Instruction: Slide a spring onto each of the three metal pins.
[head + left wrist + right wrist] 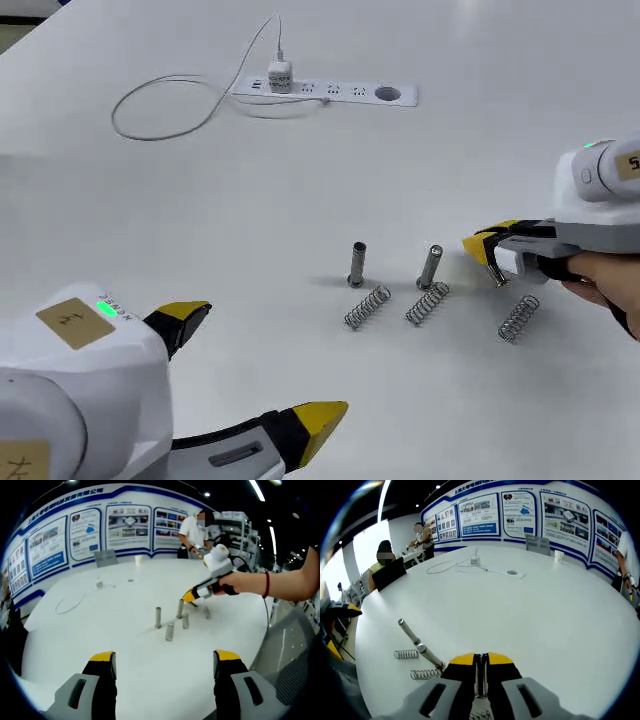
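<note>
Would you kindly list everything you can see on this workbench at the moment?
table: one, white, under everything.
standing pins: two, silver, upright mid-table.
held pin: one, silver, clamped at the right.
springs: three, silver, lying just in front of the pins.
power strip: one, white, far side of the table.
charger: one, white, plugged into the strip.
cable: one, white, looping left from the charger.
left gripper: one, white with yellow tips, open, near left.
right gripper: one, white with yellow tips, shut on the held pin, right side.

pin [480, 677] mostly hid in right gripper [480, 658] jaws | left gripper [262, 363] cut off btm-left | poster [520, 510] txt unreadable
</note>
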A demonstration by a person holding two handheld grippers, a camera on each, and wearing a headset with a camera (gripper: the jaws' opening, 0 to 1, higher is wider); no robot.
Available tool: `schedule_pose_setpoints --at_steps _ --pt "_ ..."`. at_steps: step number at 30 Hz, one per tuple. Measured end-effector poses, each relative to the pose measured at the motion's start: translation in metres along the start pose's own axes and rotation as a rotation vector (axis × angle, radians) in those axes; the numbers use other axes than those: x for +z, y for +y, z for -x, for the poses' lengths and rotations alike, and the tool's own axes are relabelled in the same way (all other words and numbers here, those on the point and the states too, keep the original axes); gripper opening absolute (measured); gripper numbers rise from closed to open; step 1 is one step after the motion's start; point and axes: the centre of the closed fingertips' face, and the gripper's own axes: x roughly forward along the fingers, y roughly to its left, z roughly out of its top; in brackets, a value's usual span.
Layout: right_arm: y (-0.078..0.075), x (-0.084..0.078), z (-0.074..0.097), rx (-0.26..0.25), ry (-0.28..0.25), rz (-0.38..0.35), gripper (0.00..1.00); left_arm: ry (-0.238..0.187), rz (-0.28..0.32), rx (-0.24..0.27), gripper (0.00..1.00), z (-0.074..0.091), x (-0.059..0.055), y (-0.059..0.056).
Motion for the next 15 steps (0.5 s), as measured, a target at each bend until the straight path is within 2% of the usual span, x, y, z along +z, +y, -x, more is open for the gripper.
schedule_pose_setpoints --at_steps 8,15 --pt "0.003 0.004 0.016 -0.012 -0.022 0.007 0.09 -0.010 -0.009 -0.001 0.81 0.001 0.003 -0.001" --pt "0.001 0.002 0.028 -0.034 -0.015 0.004 0.09 -0.016 -0.018 -0.007 0.80 0.003 0.005 -0.004"
